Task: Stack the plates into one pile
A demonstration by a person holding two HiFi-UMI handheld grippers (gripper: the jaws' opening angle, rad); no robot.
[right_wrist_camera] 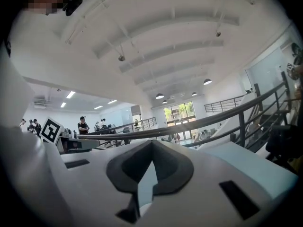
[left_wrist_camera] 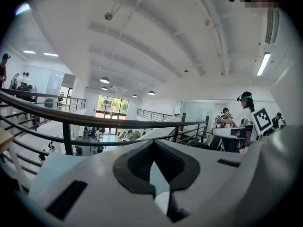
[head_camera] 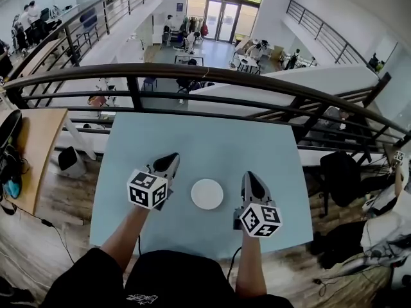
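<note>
A round, plain white plate (head_camera: 207, 194) lies on the pale blue table (head_camera: 192, 140), between the left gripper (head_camera: 169, 160) and the right gripper (head_camera: 251, 178). Both grippers' jaws are closed and empty, clear of the plate.

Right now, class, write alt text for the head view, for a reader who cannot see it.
A white plate lies on a blue table between the left gripper and right gripper, both shut. A dark railing runs beyond.
</note>
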